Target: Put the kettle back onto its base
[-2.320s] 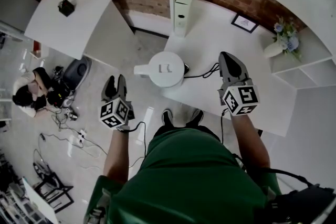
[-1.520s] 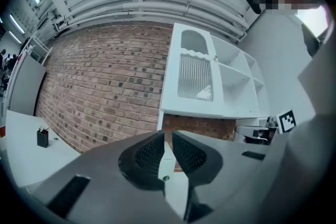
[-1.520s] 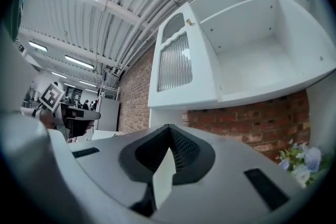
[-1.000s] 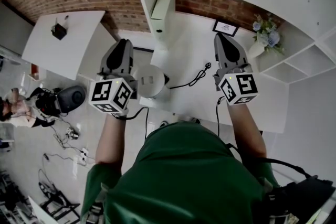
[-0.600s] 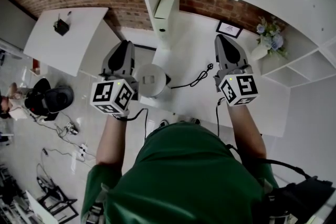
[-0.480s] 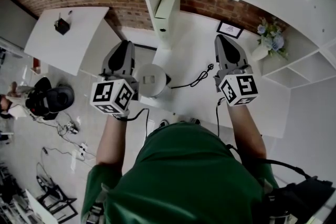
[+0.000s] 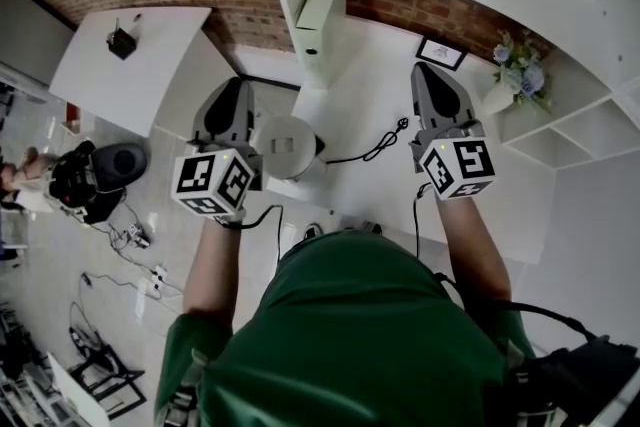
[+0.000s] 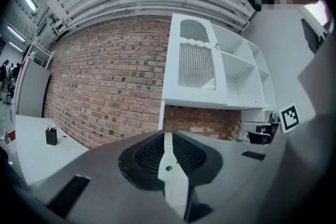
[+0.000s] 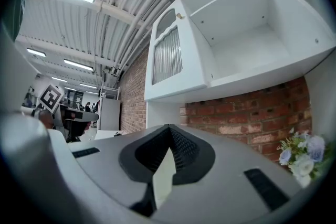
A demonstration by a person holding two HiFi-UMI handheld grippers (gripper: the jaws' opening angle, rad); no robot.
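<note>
The white kettle (image 7: 288,147) stands near the left front corner of the white table (image 7: 370,95). A black cord (image 7: 372,150) runs from under it to the right, and whatever it stands on is hidden beneath it. My left gripper (image 7: 237,85) hangs in the air, beside the kettle's left side in the head view. Its jaws are shut with nothing between them (image 8: 164,134). My right gripper (image 7: 426,69) is held over the table's right part, also shut and empty (image 9: 169,126). Neither gripper view shows the kettle.
A tall white box (image 7: 318,10), a small picture frame (image 7: 437,52) and a vase of flowers (image 7: 512,75) stand at the table's back, under white shelves (image 7: 590,125). A second white table (image 7: 150,65) stands left. A person (image 7: 60,180) and cables (image 7: 140,255) are on the floor.
Both grippers have come up and forward since the earliest frame, the left from below the kettle to beside it. In the last second hardly anything has moved.
</note>
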